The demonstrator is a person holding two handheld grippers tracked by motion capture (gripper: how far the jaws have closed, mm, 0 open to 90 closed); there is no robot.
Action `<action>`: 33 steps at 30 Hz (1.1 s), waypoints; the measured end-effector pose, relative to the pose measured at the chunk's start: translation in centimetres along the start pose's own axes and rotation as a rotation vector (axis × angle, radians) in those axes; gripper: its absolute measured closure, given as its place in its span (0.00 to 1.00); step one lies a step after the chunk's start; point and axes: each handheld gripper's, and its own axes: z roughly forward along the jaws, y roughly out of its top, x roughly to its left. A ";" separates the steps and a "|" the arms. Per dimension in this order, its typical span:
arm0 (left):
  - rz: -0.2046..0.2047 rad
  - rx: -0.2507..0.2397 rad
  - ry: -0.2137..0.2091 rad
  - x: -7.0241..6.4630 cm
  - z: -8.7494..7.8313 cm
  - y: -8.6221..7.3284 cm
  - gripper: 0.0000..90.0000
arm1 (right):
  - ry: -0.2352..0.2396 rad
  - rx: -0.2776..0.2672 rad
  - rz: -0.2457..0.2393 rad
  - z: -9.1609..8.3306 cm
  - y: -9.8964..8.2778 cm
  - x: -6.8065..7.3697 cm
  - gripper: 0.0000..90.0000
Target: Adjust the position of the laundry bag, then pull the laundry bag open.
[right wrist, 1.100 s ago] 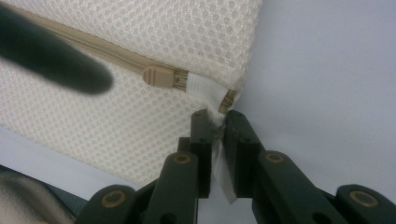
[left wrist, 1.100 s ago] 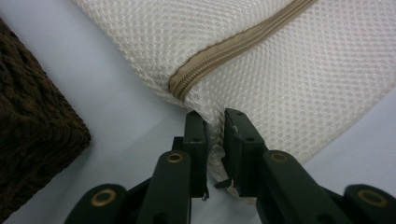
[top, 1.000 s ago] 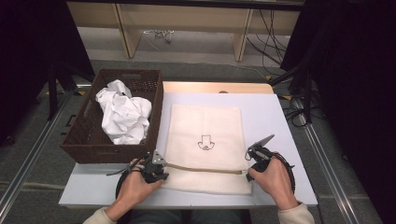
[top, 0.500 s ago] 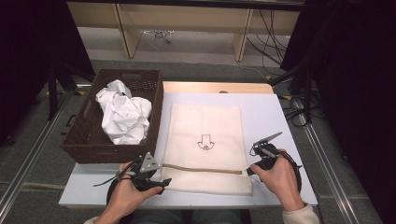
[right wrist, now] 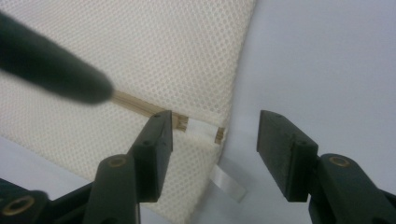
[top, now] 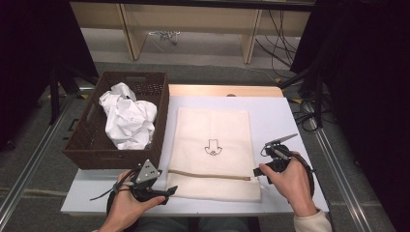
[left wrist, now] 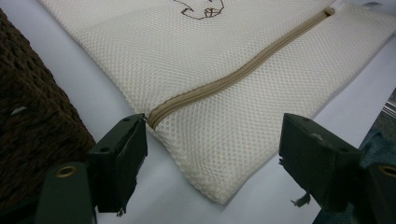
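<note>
A cream mesh bag (top: pixel 212 130) with a small dark drawing lies flat on the white table (top: pixel 285 111). A tan zipper (top: pixel 208 175) crosses it near the front edge. My left gripper (top: pixel 169 191) sits at the bag's near left corner. Its jaws have just been opening and stand wide, with the bag's corner (left wrist: pixel 205 154) and the zipper's end (left wrist: pixel 233 77) lying free between them. My right gripper (top: pixel 257 170) is at the zipper's right end. Its jaws have also just been opening, and the zipper end (right wrist: pixel 196 127) and a white tag (right wrist: pixel 229 184) lie loose between them.
A dark brown wicker basket (top: pixel 87 150) stands on the table's left side, close beside the bag, with a crumpled white cloth (top: pixel 128 118) in it. A wooden strip (top: pixel 227 90) runs along the table's far edge. Cables (top: pixel 285 48) lie on the floor beyond.
Both grippers went from shut on the bag's zipper ends to open. The left hand drew back a little to the left off the bag. The right hand stayed put.
</note>
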 end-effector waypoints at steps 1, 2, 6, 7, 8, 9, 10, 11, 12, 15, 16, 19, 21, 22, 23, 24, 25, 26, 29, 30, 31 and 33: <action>-0.011 -0.002 0.001 -0.1 0.0 0.0 0.26 | 0.000 -0.006 0.012 0.0 0.0 0.0 0.55; -0.022 -0.004 -0.005 -0.2 0.0 0.0 0.26 | -0.001 0.001 0.018 -0.2 -0.1 0.1 0.56; -0.021 -0.004 0.001 -0.1 0.1 0.0 0.26 | 0.003 -0.009 0.023 -0.5 -0.2 0.0 0.54; -0.020 -0.003 0.000 -0.1 0.1 0.0 0.26 | 0.010 -0.008 0.027 -0.5 -0.2 0.0 0.54; -0.018 -0.013 -0.006 -0.1 0.1 0.0 0.26 | 0.008 0.003 0.025 -0.4 -0.2 0.0 0.54; -0.007 -0.007 0.004 0.0 0.0 0.1 0.26 | 0.005 -0.014 -0.015 -0.1 -0.1 -0.4 0.54; -0.006 -0.008 0.003 0.0 0.0 0.1 0.26 | 0.007 -0.006 0.003 0.0 -0.1 -0.3 0.54; -0.017 -0.015 0.001 -0.1 0.1 0.1 0.26 | 0.009 0.007 0.025 0.1 -0.1 -0.3 0.55; -0.010 0.002 -0.014 0.0 0.1 0.1 0.26 | 0.013 -0.002 0.004 0.4 0.0 -0.5 0.55; -0.024 0.002 -0.013 0.0 0.3 0.0 0.26 | 0.014 0.006 0.005 0.8 0.3 -0.6 0.56; -0.030 -0.003 -0.018 0.0 0.4 -0.1 0.26 | 0.019 0.030 0.043 0.9 0.4 -0.3 0.56; -0.045 0.002 -0.017 -0.2 0.4 -0.1 0.26 | 0.015 0.035 0.007 1.4 0.6 -0.7 0.56; -0.018 0.000 -0.014 -0.2 0.3 0.1 0.26 | 0.017 0.046 0.006 1.8 0.7 -0.7 0.56; -0.010 0.012 -0.015 -0.2 0.3 0.1 0.26 | 0.021 0.053 0.011 1.8 0.7 -0.8 0.56; -0.035 0.006 -0.025 -0.3 0.4 0.0 0.26 | 0.019 0.053 0.014 1.9 0.8 -0.8 0.56; -0.023 0.010 -0.019 -0.2 0.4 0.0 0.26 | 0.013 0.058 0.012 2.0 0.8 -0.8 0.56; -0.017 0.022 -0.020 -0.2 0.4 0.0 0.26 | 0.015 0.056 0.001 2.2 0.8 -1.0 0.56; -0.034 0.022 -0.015 -0.3 0.5 -0.1 0.26 | 0.015 0.076 0.022 2.3 0.9 -0.9 0.56; -0.017 0.025 -0.020 -0.2 0.6 -0.1 0.26 | 0.008 0.082 0.009 2.8 1.1 -1.1 0.56; -0.036 0.025 -0.020 -0.3 0.6 -0.1 0.26 | 0.002 0.095 0.024 3.0 1.1 -1.0 0.56; -0.037 0.026 -0.019 -0.3 0.7 -0.1 0.26 | 0.009 0.099 0.029 3.2 1.1 -0.9 0.56; -0.037 0.022 -0.032 -0.3 0.8 -0.2 0.26 | -0.001 0.114 0.018 3.6 1.1 -1.0 0.57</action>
